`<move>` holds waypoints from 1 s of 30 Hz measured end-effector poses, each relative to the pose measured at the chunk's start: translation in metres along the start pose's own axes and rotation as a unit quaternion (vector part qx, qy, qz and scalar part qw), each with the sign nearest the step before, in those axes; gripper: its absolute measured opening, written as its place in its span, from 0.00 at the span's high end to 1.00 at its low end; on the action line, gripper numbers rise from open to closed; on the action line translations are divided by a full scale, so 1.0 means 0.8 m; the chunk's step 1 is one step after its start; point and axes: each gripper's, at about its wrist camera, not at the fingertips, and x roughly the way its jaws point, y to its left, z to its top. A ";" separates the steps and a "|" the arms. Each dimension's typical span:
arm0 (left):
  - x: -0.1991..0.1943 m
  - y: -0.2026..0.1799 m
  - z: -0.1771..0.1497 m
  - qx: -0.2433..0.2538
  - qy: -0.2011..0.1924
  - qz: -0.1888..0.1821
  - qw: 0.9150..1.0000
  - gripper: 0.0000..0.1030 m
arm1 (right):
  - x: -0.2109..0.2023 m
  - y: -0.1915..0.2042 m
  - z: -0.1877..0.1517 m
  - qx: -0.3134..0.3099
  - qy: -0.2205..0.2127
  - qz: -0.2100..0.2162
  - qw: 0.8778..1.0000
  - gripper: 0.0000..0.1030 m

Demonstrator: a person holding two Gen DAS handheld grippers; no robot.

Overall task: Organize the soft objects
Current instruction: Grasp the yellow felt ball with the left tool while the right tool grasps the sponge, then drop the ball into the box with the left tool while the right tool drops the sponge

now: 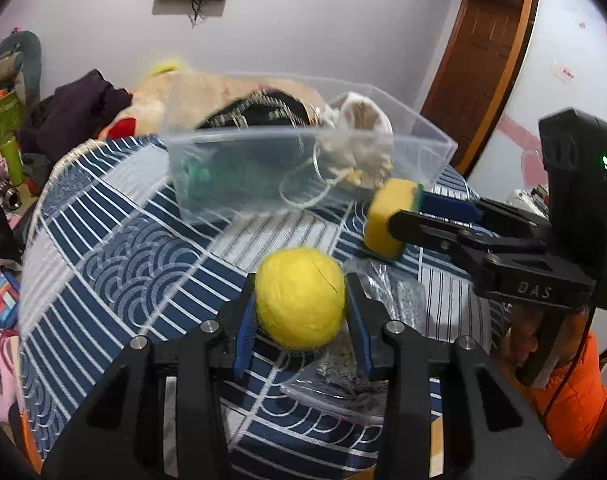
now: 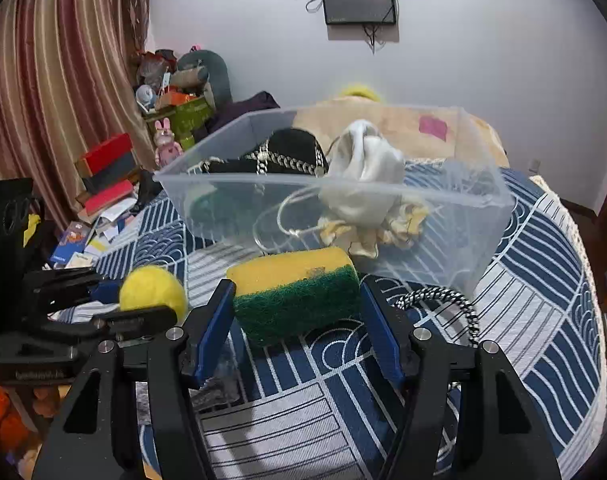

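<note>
Sitting in the clear bin (image 2: 483, 216), white cloth (image 2: 363, 184) beside black bag (image 2: 291, 152)

- The ball (image 1: 300, 298) is showing plain yellow.
- The sponge (image 2: 295, 294) is showing yellow over dark green.
- The tablecloth (image 1: 143, 240) is showing navy with white lines and arcs.
- The cord (image 2: 443, 300) is showing black-and-white braid.

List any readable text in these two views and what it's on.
"DAS": embossed on the body of the right claw, seen in the left wrist view.
Embossed line on the left claw body, right wrist view: too blurred to read.
Pink sticker on the white door: print too small.
Booklets beside the bed: print too small.
</note>
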 end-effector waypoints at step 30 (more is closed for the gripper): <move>-0.001 -0.005 0.128 0.046 -0.098 0.079 0.991 0.60 | -0.027 -0.013 0.080 -0.002 -0.105 -0.027 0.994 0.42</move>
